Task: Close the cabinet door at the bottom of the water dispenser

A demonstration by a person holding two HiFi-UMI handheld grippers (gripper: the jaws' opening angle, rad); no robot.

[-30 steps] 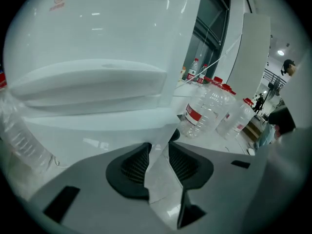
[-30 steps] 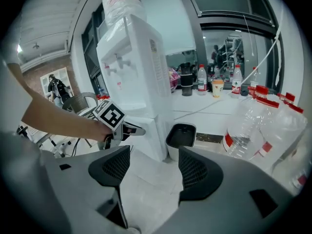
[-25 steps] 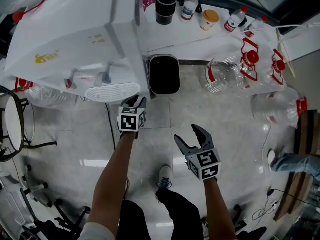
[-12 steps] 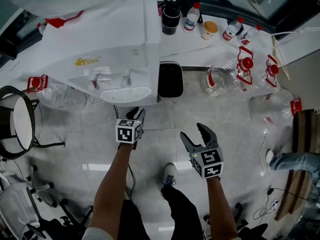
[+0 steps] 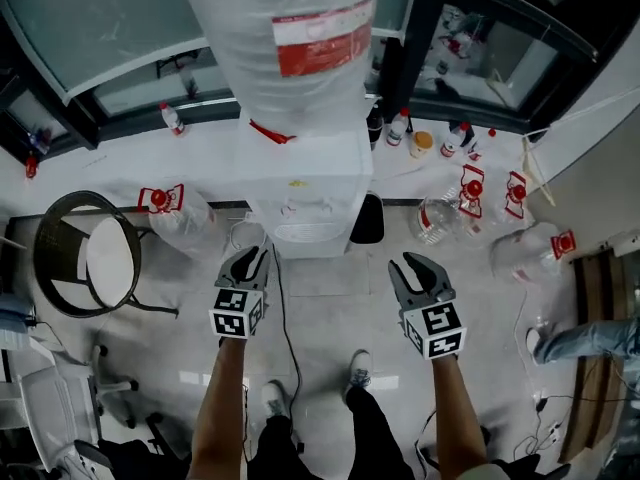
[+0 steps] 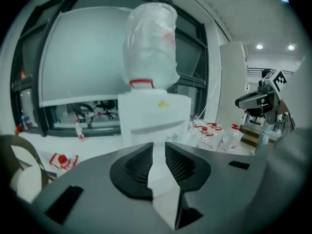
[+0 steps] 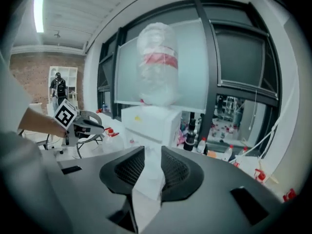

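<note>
The white water dispenser (image 5: 305,193) stands ahead, with a large plastic-wrapped bottle (image 5: 285,38) on top. Its bottom cabinet door is hidden from the head view and sits behind the jaws in both gripper views. My left gripper (image 5: 247,260) hovers in front of the dispenser's left side and my right gripper (image 5: 412,266) off to its right, both clear of it. In the left gripper view the dispenser (image 6: 153,113) shows beyond my left gripper (image 6: 158,147), whose jaws are closing with a narrow gap and nothing between them. My right gripper (image 7: 152,152) is closing too, empty, facing the dispenser (image 7: 148,121).
A round black-framed chair (image 5: 90,258) stands at the left. A black bin (image 5: 368,220) sits right of the dispenser. Empty water jugs lie on the floor at left (image 5: 170,208) and right (image 5: 450,213). Small bottles (image 5: 425,143) line the sill. Another person's leg (image 5: 590,338) is far right.
Both grippers have risen and drawn back from the dispenser, which now looks smaller and farther. The right gripper's jaws have narrowed from wide open; the left's have narrowed slightly.
</note>
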